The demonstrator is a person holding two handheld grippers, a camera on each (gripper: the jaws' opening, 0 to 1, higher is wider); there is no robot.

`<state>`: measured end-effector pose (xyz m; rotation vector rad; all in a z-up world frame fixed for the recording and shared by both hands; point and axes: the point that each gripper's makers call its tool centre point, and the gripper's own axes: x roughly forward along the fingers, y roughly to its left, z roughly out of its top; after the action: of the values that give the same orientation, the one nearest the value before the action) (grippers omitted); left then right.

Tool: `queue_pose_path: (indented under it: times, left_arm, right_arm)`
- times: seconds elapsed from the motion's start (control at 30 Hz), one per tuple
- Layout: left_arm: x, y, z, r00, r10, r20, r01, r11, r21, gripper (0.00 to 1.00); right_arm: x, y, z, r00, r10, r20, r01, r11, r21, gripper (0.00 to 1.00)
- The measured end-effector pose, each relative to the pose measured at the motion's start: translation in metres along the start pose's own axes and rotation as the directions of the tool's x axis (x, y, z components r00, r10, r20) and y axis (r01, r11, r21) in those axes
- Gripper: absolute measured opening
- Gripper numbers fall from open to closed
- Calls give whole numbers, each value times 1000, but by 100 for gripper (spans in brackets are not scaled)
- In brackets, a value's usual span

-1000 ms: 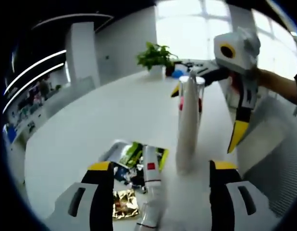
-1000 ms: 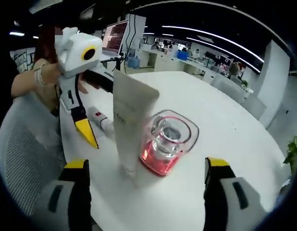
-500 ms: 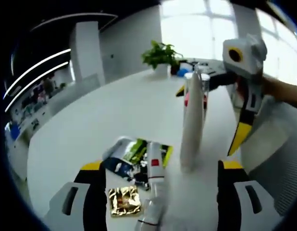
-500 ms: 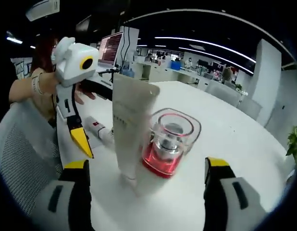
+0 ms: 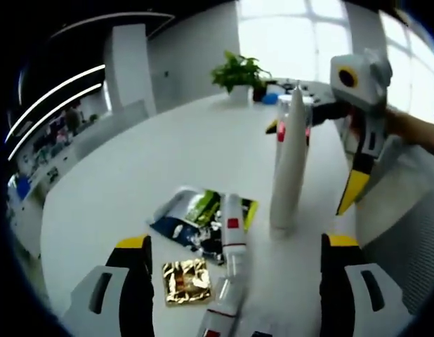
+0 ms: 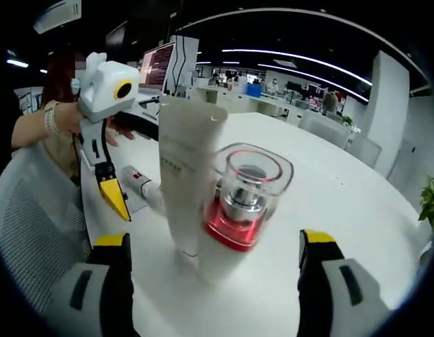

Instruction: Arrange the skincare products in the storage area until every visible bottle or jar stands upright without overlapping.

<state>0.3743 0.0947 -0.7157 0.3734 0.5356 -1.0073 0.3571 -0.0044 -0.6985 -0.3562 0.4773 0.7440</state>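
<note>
A white tube (image 6: 185, 182) is standing upright on its cap on the white table (image 5: 133, 161), touching a clear, red-based bottle (image 6: 246, 200) beside it; small print is running down the tube, too blurred to read. Nearby, a white bottle with a red label (image 5: 231, 242) is lying flat across sachets (image 5: 185, 217), beside a gold packet (image 5: 187, 279). The left gripper (image 5: 234, 263) and right gripper (image 6: 211, 260) are both hanging with jaws apart, gripping nothing.
</note>
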Motion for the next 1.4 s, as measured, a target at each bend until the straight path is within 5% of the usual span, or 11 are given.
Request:
queue_pose_path:
  times: [0.2,0.33,0.53,0.67,0.9,1.4]
  left_arm:
    - [-15,7,-21,997,13,-73,-13,1000,-3,96]
    - [-26,6,-44,985,-16,-170,18,1000,6,88]
    - [-28,5,-64,971,-24,-239,23,1000,-7,66]
    - [-26,10,-73,959,-4,-283,-7,999,-37,43]
    - [-20,11,-85,932,14,-362,-8,1000,16,35]
    - [-12,11,-91,935,-5,-355,-8,999,-34,31]
  right_arm:
    - [-1,-1,0,1000,-4,-1,4,1000,8,100]
    - [-3,0,2,1000,-3,9,3,1000,7,100]
    - [-3,0,1,1000,-5,2,5,1000,9,100]
    - [-3,0,1,1000,-5,0,5,1000,0,100]
    - [-1,0,-2,1000,-6,-14,5,1000,-12,99]
    - [2,-2,-4,1000,-2,-22,3,1000,2,99]
